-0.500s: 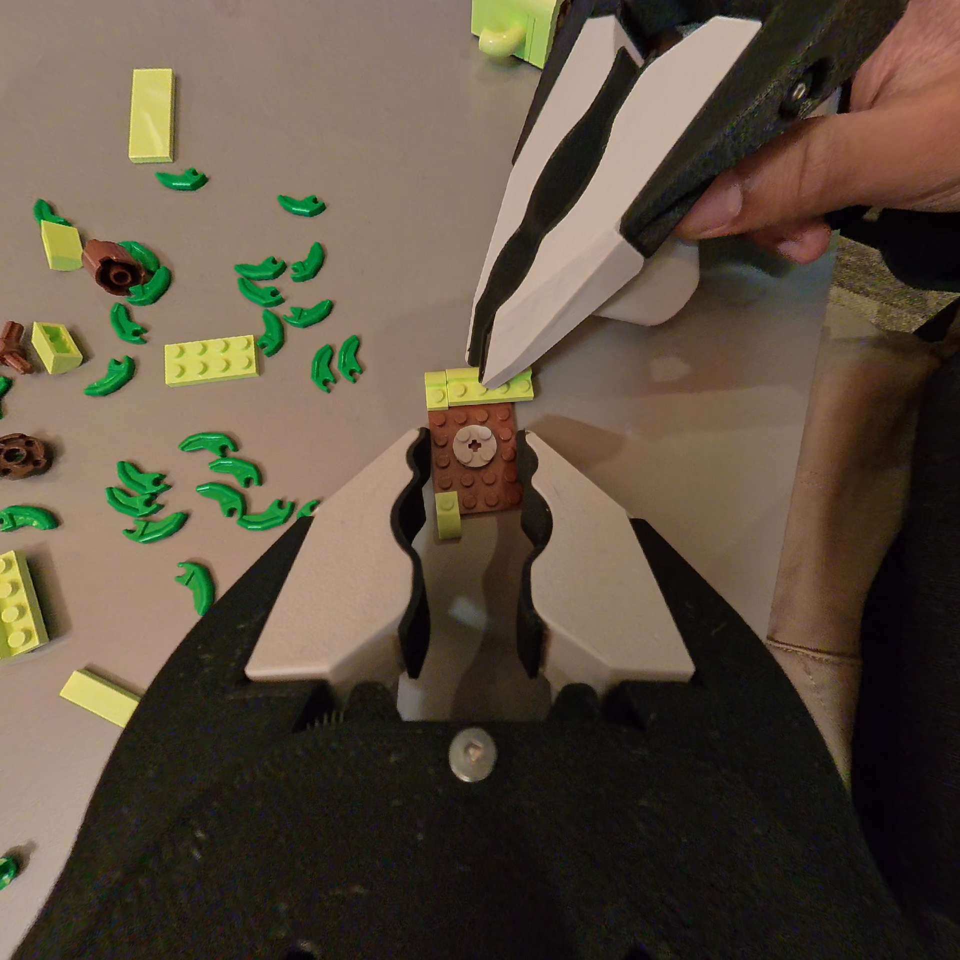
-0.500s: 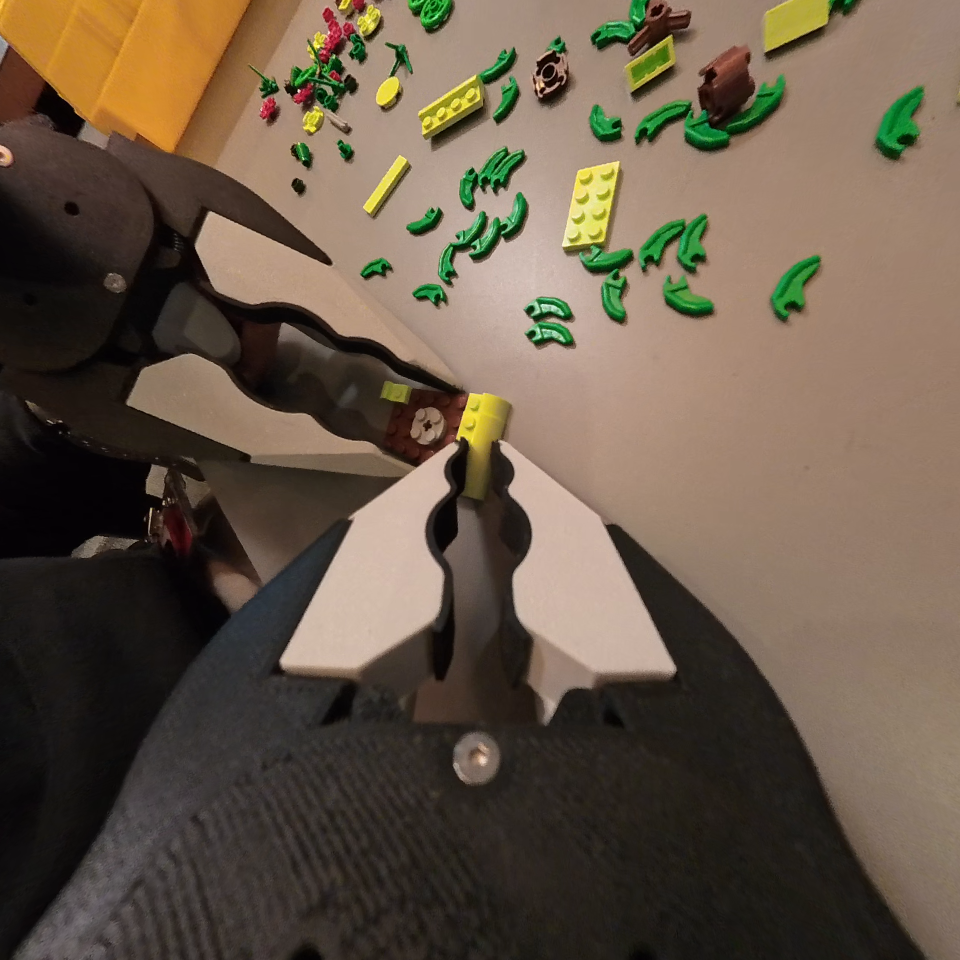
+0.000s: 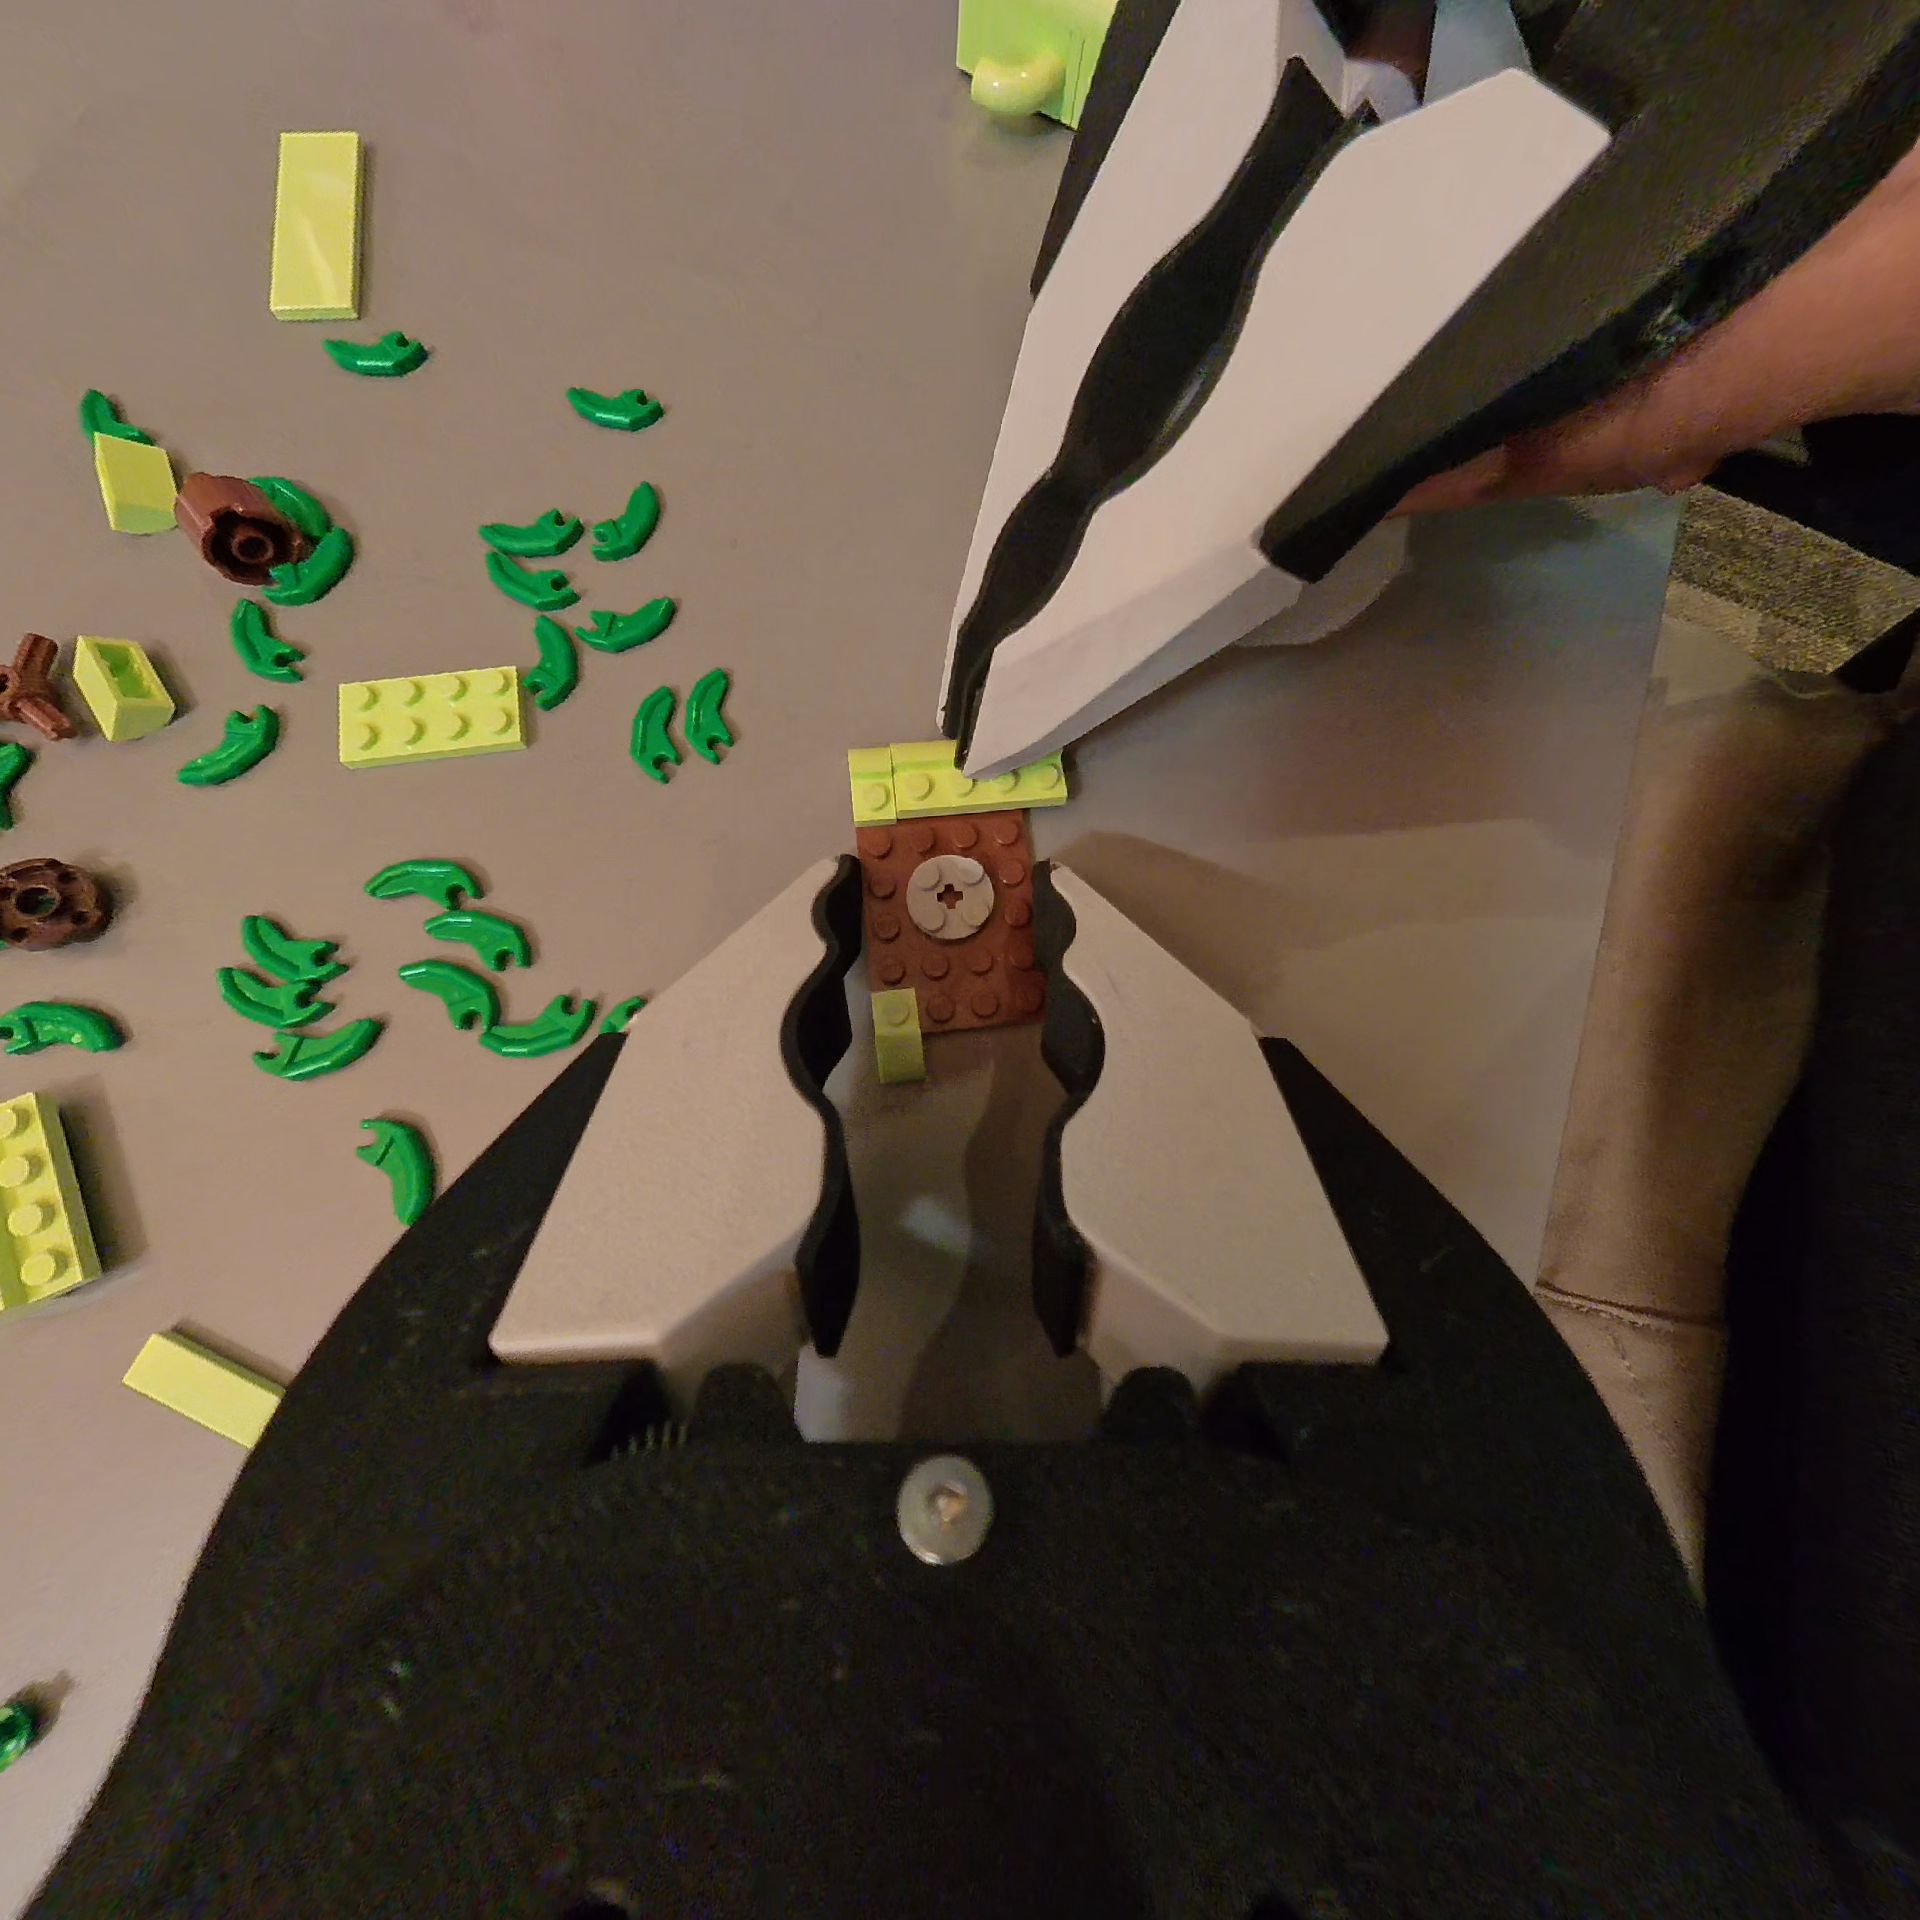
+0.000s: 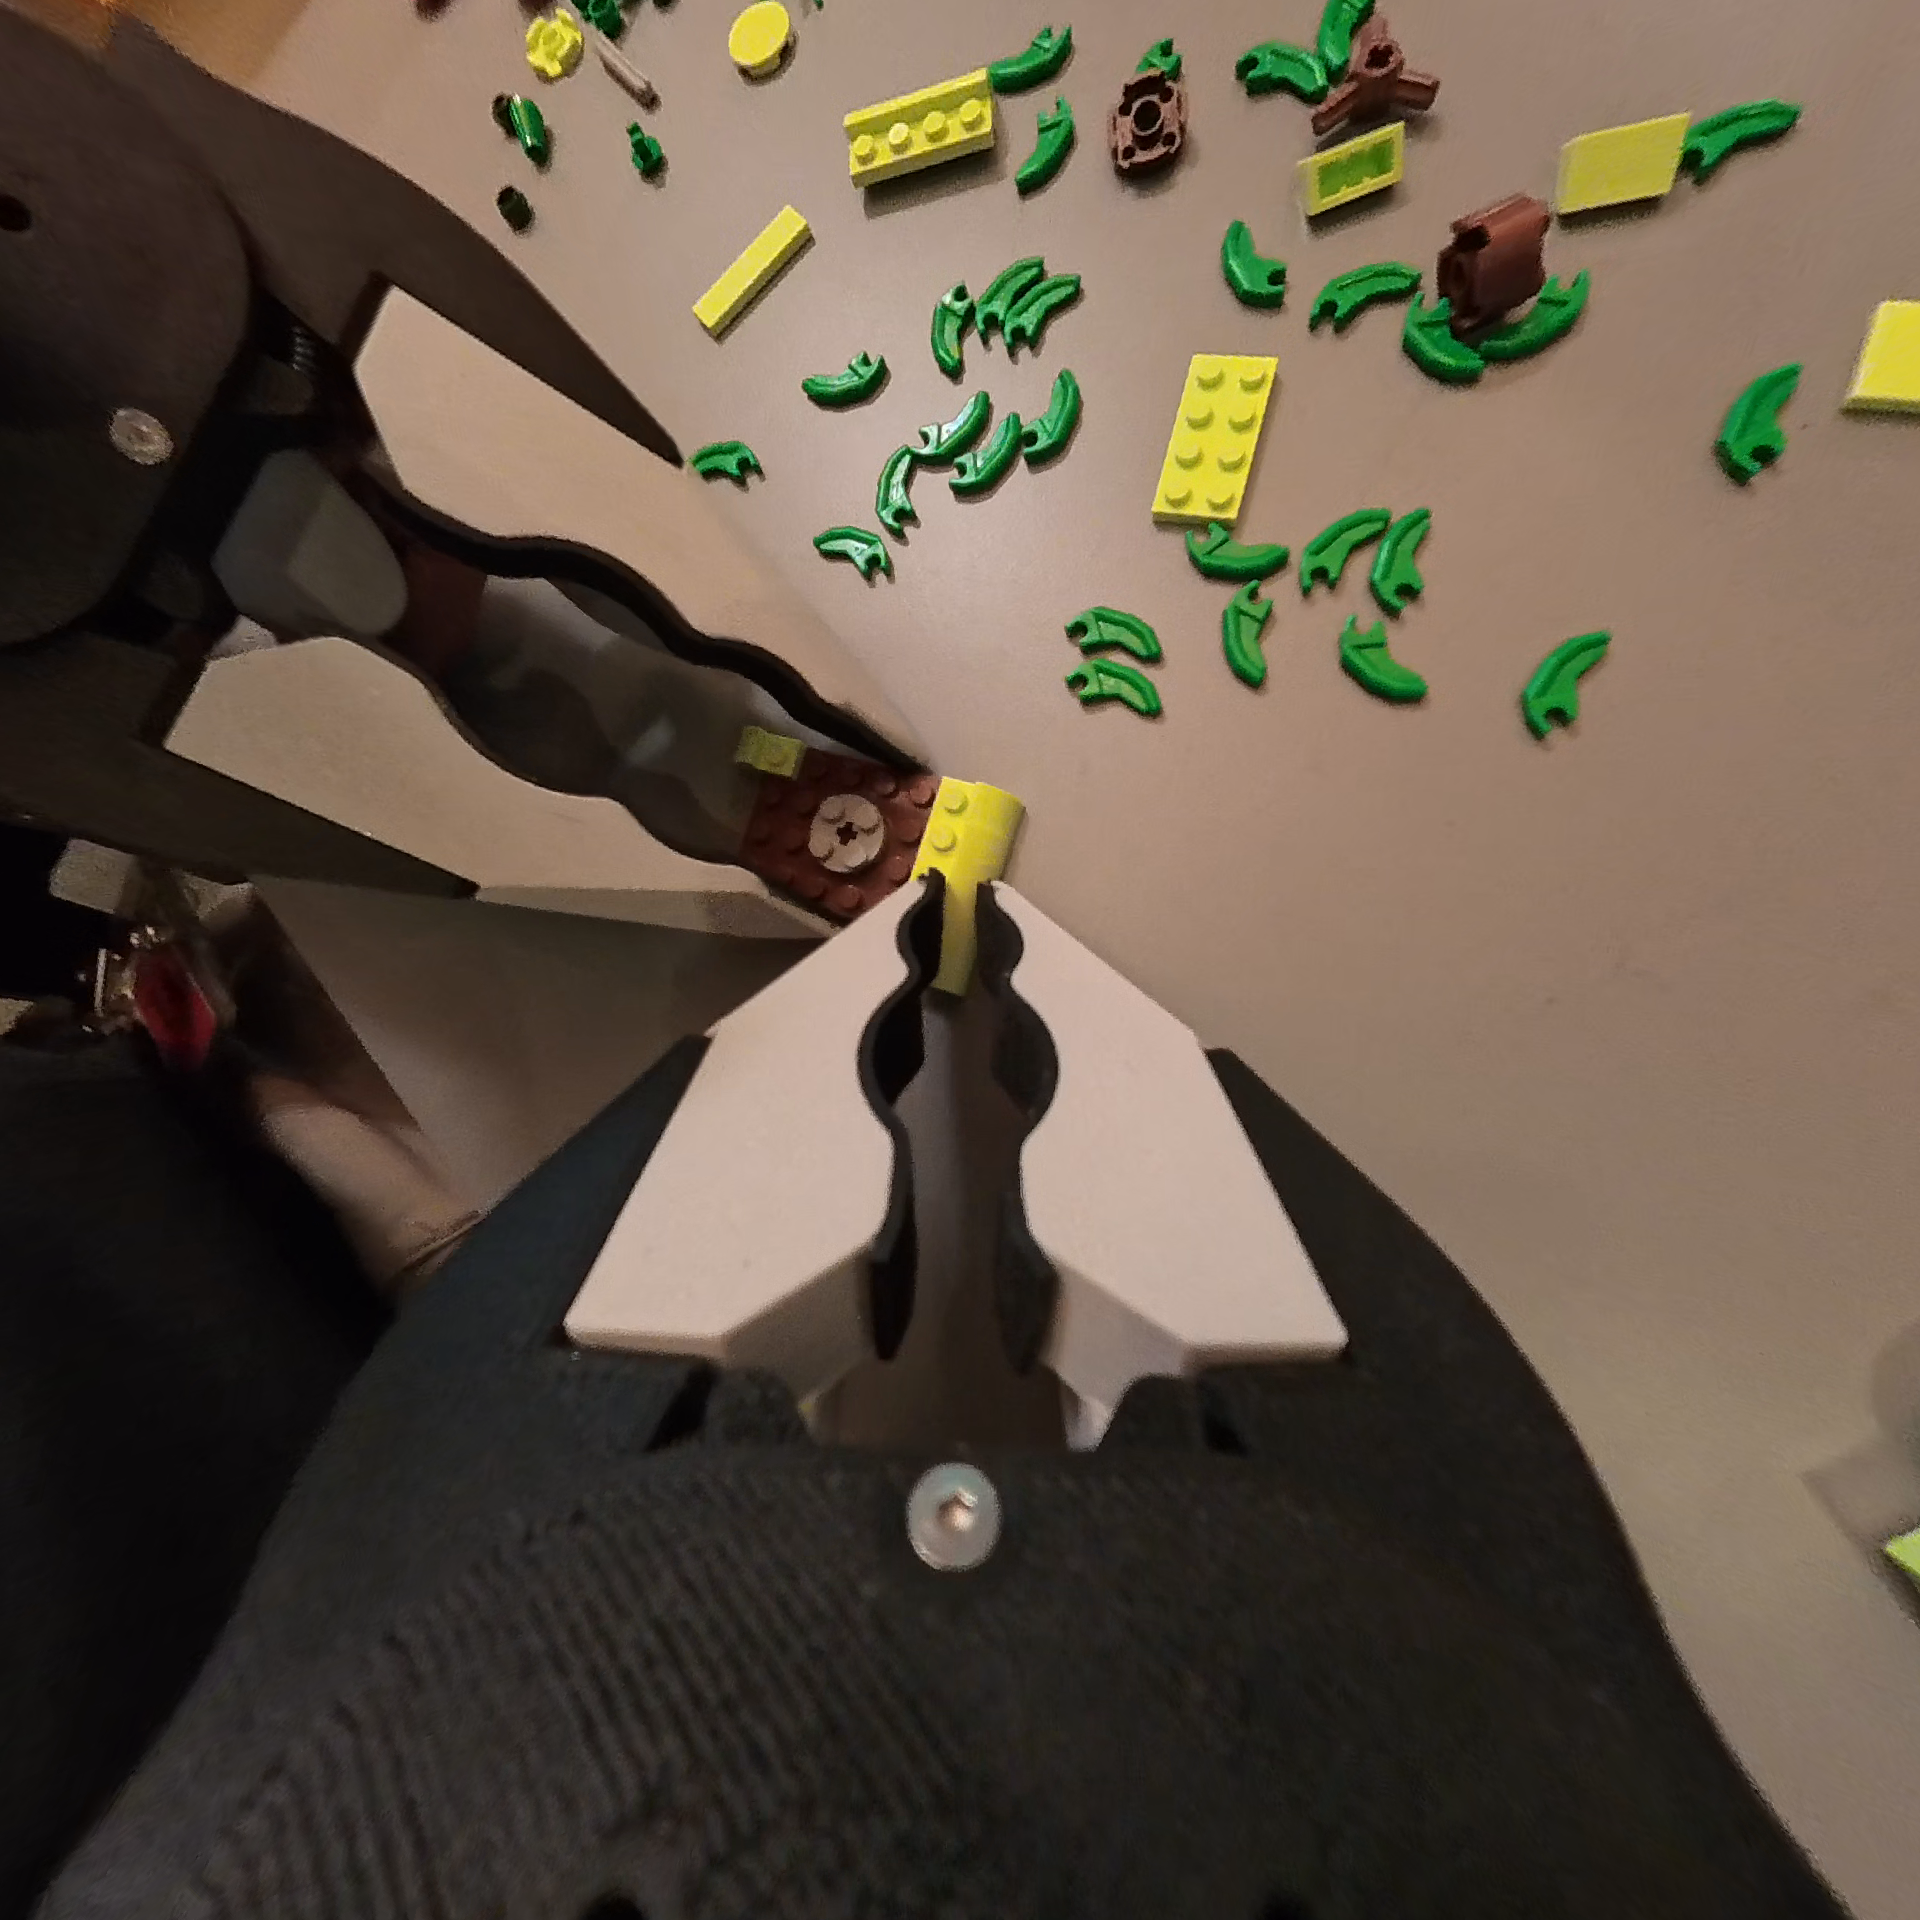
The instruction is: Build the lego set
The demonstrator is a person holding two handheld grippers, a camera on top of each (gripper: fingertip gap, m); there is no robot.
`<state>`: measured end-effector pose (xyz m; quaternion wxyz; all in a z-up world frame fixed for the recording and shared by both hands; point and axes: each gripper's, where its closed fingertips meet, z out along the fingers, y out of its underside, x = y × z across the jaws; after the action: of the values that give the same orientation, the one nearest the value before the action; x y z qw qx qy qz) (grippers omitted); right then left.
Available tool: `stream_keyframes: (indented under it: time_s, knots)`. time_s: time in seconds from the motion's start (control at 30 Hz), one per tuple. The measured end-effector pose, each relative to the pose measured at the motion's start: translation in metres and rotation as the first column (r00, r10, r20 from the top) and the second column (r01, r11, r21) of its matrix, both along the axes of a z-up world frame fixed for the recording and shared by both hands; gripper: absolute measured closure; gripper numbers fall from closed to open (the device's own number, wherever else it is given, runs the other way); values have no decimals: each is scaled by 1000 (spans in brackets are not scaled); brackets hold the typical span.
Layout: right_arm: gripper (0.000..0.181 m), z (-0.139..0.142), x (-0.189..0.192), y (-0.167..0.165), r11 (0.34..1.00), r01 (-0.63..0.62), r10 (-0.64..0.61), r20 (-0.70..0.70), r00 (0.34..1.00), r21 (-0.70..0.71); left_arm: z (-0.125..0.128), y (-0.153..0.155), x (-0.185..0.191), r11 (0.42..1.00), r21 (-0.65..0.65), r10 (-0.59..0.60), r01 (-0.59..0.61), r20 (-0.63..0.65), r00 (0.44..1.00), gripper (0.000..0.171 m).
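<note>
On my left, green leaf pieces (image 3: pixel 457 914) lie scattered on the worktop (image 3: pixel 727 260). My left hand-held gripper (image 3: pixel 945 904) clamps the brown plate (image 3: pixel 951 925) above it; my right hand-held gripper (image 4: pixel 961 894) pinches the lime brick (image 4: pixel 961 831) at the plate's far edge.

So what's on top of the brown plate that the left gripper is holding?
On the brown plate sit a grey round piece, a lime strip along its far edge, and a small lime piece at the near corner. Its underside is hidden.
</note>
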<state>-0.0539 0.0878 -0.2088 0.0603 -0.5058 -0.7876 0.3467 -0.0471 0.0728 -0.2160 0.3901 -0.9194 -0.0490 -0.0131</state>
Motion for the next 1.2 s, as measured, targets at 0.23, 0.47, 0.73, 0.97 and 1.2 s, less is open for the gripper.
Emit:
stream_keyframes:
  time_s: [0.23, 0.47, 0.73, 0.97, 1.2]
  knots:
    - [177, 0, 0, 0, 995, -33, 32, 11, 999, 92, 0, 0, 0, 1000, 1, 1, -1, 9, 1000, 139]
    - [177, -1, 1, 0, 987, -47, 38, 57, 998, 157, 0, 0, 0, 1000, 0, 1, -1, 5, 1000, 138]
    - [178, -1, 2, 0, 973, -99, 80, 97, 992, 210, 0, 0, 0, 1000, -1, 1, -1, 2, 1000, 138]
    - [178, -1, 2, 0, 961, -124, 98, 114, 989, 248, 0, 0, 0, 1000, -1, 1, -1, 5, 1000, 139]
    - [178, -1, 1, 0, 969, -98, 73, 116, 991, 228, 0, 0, 0, 1000, 0, 1, -1, 9, 1000, 139]
